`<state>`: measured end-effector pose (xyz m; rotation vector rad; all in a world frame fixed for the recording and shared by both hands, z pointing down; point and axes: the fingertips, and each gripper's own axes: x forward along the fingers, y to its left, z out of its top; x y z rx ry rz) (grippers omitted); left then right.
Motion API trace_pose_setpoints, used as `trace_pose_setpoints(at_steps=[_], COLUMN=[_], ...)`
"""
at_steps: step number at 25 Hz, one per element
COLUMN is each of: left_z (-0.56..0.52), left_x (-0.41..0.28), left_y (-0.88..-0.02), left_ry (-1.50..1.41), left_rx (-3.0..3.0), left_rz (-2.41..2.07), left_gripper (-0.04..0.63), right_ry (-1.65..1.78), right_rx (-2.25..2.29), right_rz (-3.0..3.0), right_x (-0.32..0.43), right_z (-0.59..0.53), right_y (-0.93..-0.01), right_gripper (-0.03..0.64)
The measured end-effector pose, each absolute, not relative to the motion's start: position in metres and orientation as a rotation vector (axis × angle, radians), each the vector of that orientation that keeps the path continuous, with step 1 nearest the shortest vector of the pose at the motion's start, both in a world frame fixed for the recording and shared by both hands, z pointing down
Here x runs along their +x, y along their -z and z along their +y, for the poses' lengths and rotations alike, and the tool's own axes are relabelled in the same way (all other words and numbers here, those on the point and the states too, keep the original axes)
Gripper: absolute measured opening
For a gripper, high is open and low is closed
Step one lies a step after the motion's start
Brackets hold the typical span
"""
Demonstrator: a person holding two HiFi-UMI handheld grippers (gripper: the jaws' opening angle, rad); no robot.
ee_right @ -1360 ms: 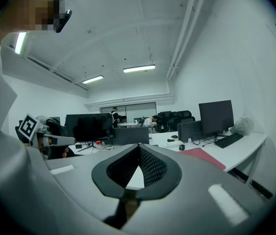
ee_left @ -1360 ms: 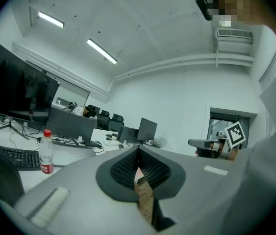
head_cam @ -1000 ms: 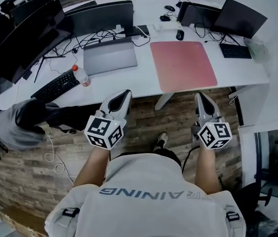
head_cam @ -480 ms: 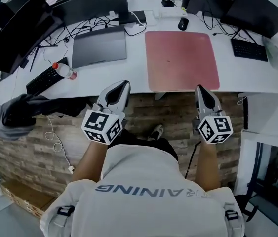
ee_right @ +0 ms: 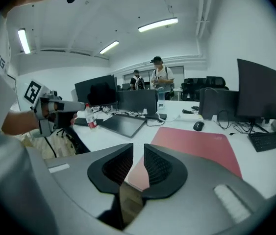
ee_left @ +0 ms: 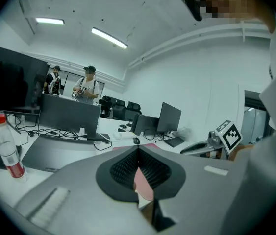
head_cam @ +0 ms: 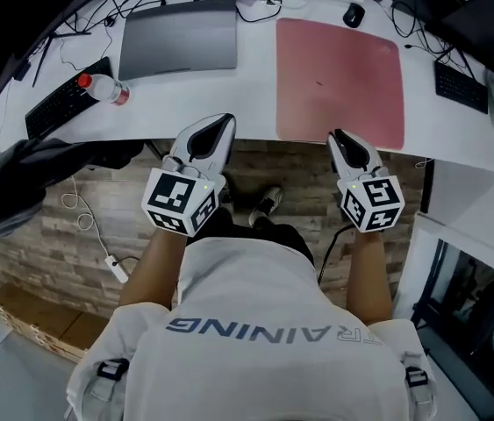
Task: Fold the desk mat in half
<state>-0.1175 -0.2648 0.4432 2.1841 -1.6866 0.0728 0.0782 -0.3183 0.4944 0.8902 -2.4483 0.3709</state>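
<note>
Two tools: one in each hand, both short of the white desk's [head_cam: 255, 95] front edge, touching nothing.
Left: the left gripper [head_cam: 222, 119] has its jaws closed tip to tip, empty.
Right: the right gripper [head_cam: 336, 136] has just been opening its jaws; they stand a narrow slit apart with nothing between them (pink shows only beyond the gap).
One mat: the pink rectangular desk mat [head_cam: 341, 79] lies flat and unfolded, its near edge along the desk's front edge, just ahead of the right gripper.
One slab: a flat grey rectangular slab [head_cam: 179, 40], left of the mat (laptop or mat, unclear).
One bottle: clear plastic bottle with a red cap [head_cam: 100, 88], lying down.
Two keyboards: black keyboards [head_cam: 60, 97], one at each side.
One mouse: black mouse [head_cam: 353, 13], beyond the mat.
Two people: standing far behind [ee_right: 157, 77].
</note>
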Motion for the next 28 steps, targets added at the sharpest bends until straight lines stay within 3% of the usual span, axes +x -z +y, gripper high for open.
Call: trace_pose_setpoints(at_steps=[5,14,28], left_z=[-0.258,-0.241,-0.246], left_x=[-0.138,-0.155,-0.162], left_y=[-0.467,-0.501,-0.524], left_ry=[-0.082,-0.086,-0.062], left_rx=[2.120,2.016,1.985], left_rz=[-1.683,-1.676,-1.622], left_gripper=[0.002,0.001,0.002], right_ry=[-0.181,0.030,-0.151], right_rx=[0.615,0.292,0.321], right_rz=[-2.190,-1.899,-1.798], right_x=[0.044,0.021,0.007], right_z=[-0.302,-0.283,-0.291], right_y=[-0.574,-0.695,-0.715], right_gripper=[0.172,0.167,0.144])
